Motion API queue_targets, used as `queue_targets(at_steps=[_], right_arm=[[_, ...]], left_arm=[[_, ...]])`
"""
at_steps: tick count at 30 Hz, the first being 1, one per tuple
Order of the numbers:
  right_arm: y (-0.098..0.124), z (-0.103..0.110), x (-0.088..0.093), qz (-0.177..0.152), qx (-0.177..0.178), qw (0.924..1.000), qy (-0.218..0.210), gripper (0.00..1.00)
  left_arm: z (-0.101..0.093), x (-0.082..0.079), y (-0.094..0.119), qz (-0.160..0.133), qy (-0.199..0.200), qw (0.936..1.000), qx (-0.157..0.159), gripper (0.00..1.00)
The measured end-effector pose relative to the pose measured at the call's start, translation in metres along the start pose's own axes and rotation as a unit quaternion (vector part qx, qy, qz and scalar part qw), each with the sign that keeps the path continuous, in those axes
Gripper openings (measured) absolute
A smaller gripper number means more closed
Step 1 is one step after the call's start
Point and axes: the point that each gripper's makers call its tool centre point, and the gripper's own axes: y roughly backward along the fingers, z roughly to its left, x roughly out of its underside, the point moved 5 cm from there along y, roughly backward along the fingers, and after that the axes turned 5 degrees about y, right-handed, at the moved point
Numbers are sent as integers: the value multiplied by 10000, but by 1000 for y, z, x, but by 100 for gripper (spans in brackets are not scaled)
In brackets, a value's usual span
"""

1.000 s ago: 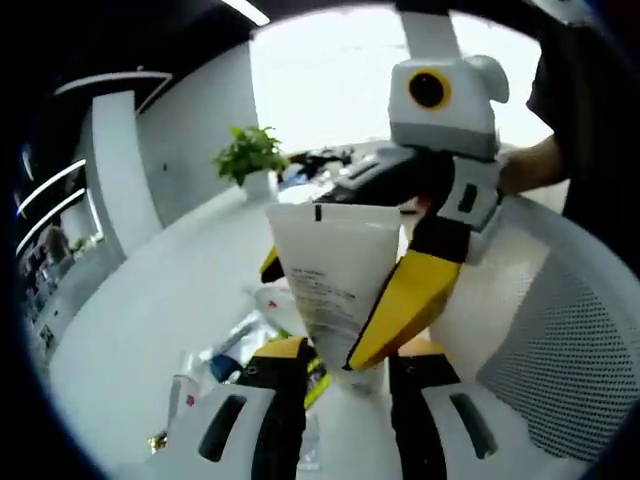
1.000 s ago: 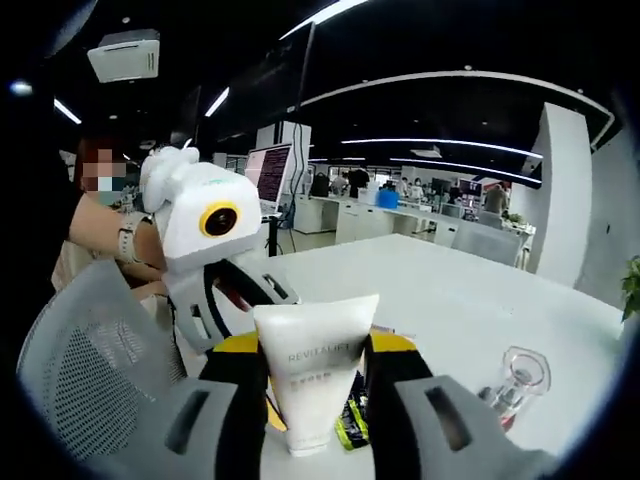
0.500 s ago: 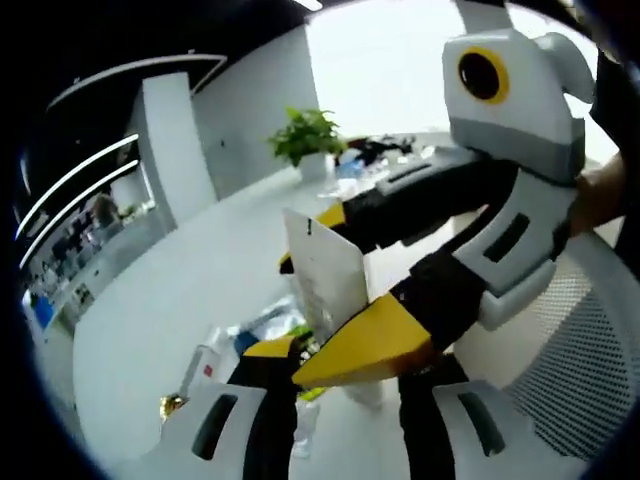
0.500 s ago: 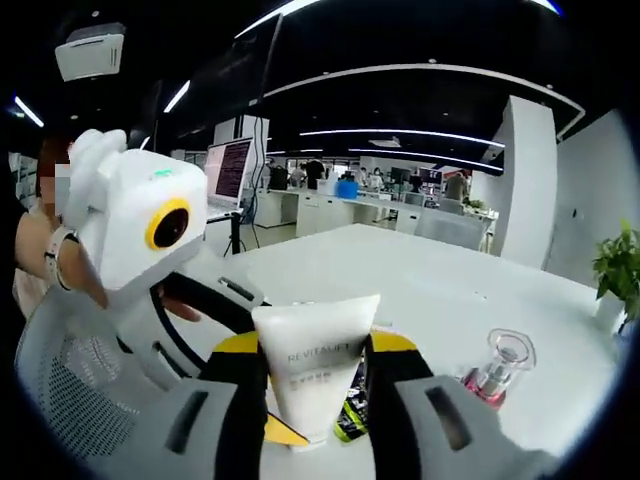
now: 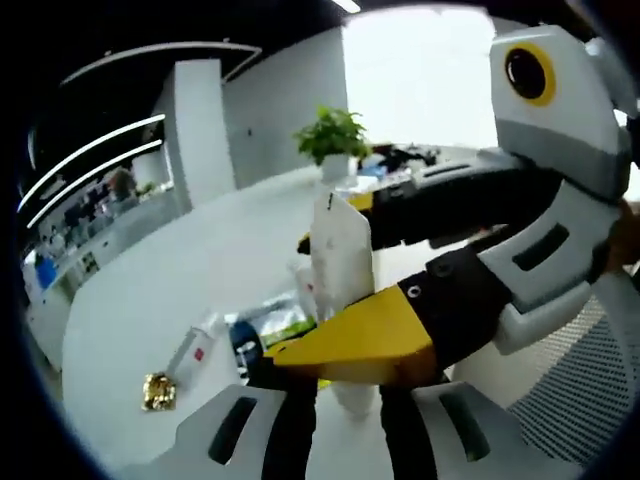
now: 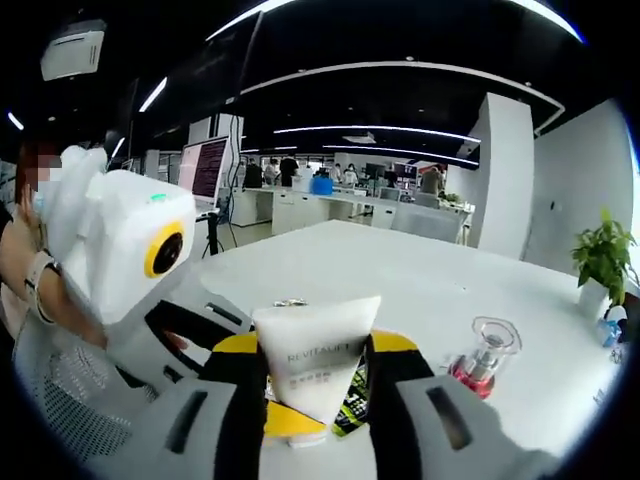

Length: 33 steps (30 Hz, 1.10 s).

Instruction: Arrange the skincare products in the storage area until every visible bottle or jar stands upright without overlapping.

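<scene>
We have the right tool clamped on the white tube, held above the tabletop. Left tool sits just under the tube's cap end; we cannot tell its grip. Pink-filled glass bottle stands upright on the tabletop nearby.

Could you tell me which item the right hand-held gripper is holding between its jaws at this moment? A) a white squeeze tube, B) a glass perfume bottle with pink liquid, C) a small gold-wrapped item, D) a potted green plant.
A: in the right gripper view the white squeeze tube stands clamped between the jaws of the right hand-held gripper, while the glass perfume bottle sits apart on the table.
</scene>
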Motion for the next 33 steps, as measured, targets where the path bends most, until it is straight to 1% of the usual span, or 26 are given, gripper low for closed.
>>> queue_targets(at_steps=[3,9,12,13,14,17,19,20,21,22,23,24,25,26,27,28,29,30,31,32,33], right_arm=[[-1,-2,0,21,35,10000,-25,39],[1,-1,-1,67,-63,10000,-29,39],[0,-2,-1,88,-108,9999,-51,39],[-1,-2,-2,98,-132,9999,-41,39],[-1,-2,-2,99,-146,9998,-24,39],[-2,-4,-3,150,-241,9996,57,39],[1,-9,-7,139,-307,9993,135,41],[3,-10,-9,177,-550,9979,280,43],[4,-15,-11,166,-501,9983,250,44],[7,-18,-14,228,-752,9957,491,45],[9,-22,-16,289,-853,9942,594,45],[10,-26,-18,276,-880,9936,658,45],[12,-29,-21,298,-1006,9919,723,42],[15,-33,-24,316,-1228,9884,837,39],[16,-37,-26,389,-1247,9882,802,39],[17,-36,-27,554,-1763,9777,997,39],[18,-37,-26,711,-1961,9738,909,41],[16,-39,-29,746,-2096,9712,851,46],[16,-38,-29,793,-2383,9621,1061,47],[14,-41,-30,867,-2435,9589,1170,46],[7,-45,-32,912,-2440,9535,1514,43]], left_arm=[[1,2,-2,13,132,9999,-59,20],[5,6,0,117,35,9999,-73,23],[6,8,2,174,83,9998,-7,20],[5,9,2,207,7,9998,53,18],[8,9,3,241,-306,9992,63,16],[11,10,4,248,-172,9995,97,15],[13,11,4,199,-118,9996,184,15],[14,11,4,189,-128,9995,213,15],[12,11,4,163,-203,9990,354,14],[13,11,4,164,-178,9989,392,14],[13,10,4,166,-218,9986,455,14],[14,10,3,156,-265,9981,526,14],[15,11,3,140,-251,9976,634,13],[15,11,3,135,-261,9971,700,13],[16,10,3,131,-302,9962,812,13],[17,10,2,148,-274,9959,848,13],[16,9,2,174,-295,9952,913,13],[16,9,2,181,-360,9946,955,13],[16,9,1,171,-412,9939,1009,13],[15,8,0,159,-436,9932,1065,13],[15,8,0,140,-475,9924,1123,13]])
